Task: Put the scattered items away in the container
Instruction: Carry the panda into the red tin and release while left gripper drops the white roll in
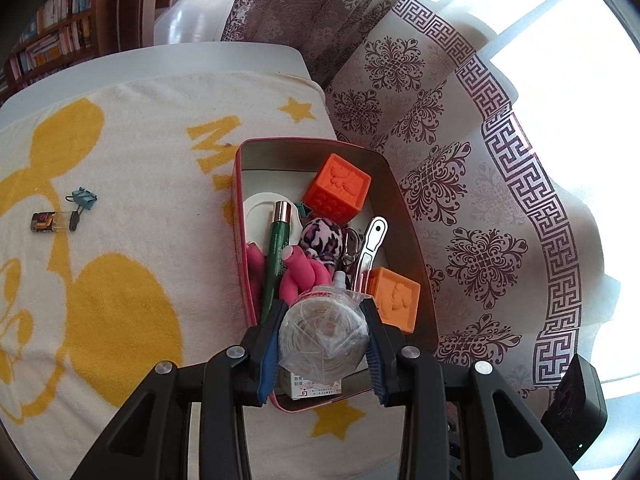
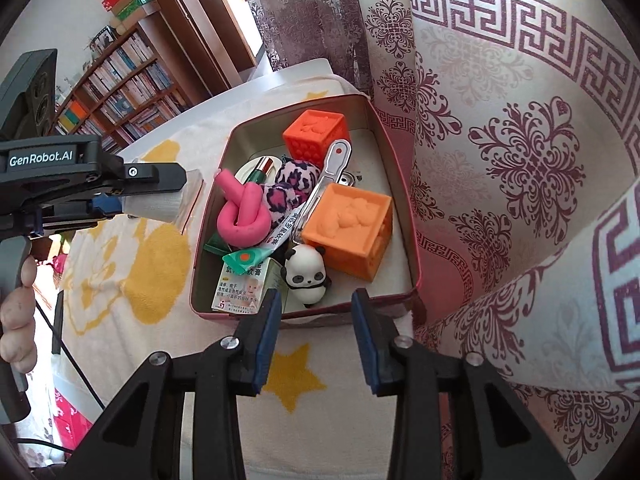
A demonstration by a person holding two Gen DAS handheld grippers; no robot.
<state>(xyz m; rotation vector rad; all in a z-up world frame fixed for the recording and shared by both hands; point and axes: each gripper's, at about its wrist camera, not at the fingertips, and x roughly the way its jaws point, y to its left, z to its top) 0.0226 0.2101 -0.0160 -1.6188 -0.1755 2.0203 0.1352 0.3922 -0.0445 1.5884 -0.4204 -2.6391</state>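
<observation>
The red tin (image 1: pixel 404 208) stands on the towel, holding two orange cubes, a pink knotted toy (image 2: pixel 240 216), a leopard plush, a green tube and a panda figure (image 2: pixel 306 278). My left gripper (image 1: pixel 323 308) is shut on a bagged roll (image 1: pixel 324 332), held above the tin's near end. From the right wrist view that roll (image 2: pixel 160 204) hangs just outside the tin's left wall (image 2: pixel 208 216). My right gripper (image 2: pixel 317 295) is over the tin's near rim, jaws apart with nothing between them. A blue binder clip (image 1: pixel 83 197) and a lighter (image 1: pixel 54 222) lie on the towel, far left.
A white and yellow towel (image 1: pixel 120 300) covers the table. A patterned curtain (image 1: pixel 460 184) hangs close against the tin's right side. Bookshelves (image 2: pixel 128 92) stand behind. A person's hand (image 2: pixel 16 320) grips the left gripper's handle.
</observation>
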